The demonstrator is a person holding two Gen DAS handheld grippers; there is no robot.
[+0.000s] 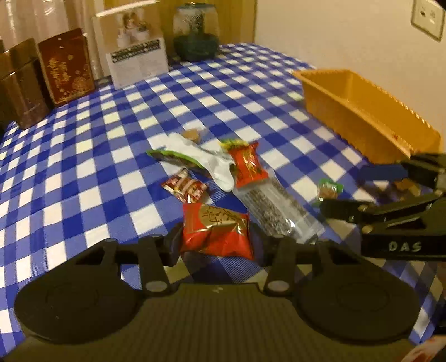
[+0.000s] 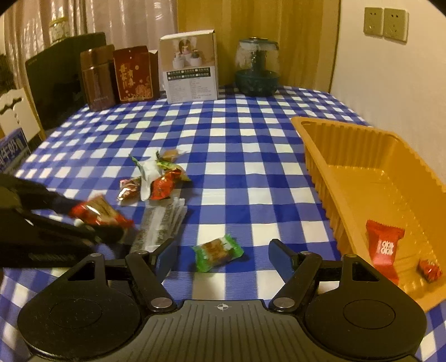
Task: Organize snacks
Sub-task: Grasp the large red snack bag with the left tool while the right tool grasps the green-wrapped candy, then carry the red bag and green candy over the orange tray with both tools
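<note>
- The large red-and-gold snack packet (image 1: 216, 232) sat between the pads of the left gripper (image 1: 217, 242), which pressed on both its sides; in the right wrist view the same packet (image 2: 97, 214) showed, blurred, at the tip of that gripper, above the checked tablecloth (image 2: 223, 133).
- Just beyond it lay a clear sleeve with a dark speckled filling (image 1: 274, 211), and past that a loose heap: a small dark red wrapper (image 1: 185, 188), a white pouch with a green edge (image 1: 195, 157), a red candy packet (image 1: 249, 167) and a brown sweet (image 1: 192, 135) at the far end.
- The right gripper (image 2: 223, 254) stood wide with nothing gripped; a green-wrapped candy (image 2: 217, 252) lay on the cloth between its blue pads, touching neither.
- To the right stood the orange ribbed tray (image 2: 348, 156), holding a red packet with white lettering (image 2: 384, 245) and a small red candy (image 2: 429, 270) near its front corner.
- Along the far edge of the table stood a brown tin (image 2: 97, 80), a dark red box with gold print (image 2: 133, 75), a white carton (image 2: 189, 69) and a glass jar on a dark green base (image 2: 256, 66).
- Wall sockets (image 2: 386, 23) sat on the wall at the right.
</note>
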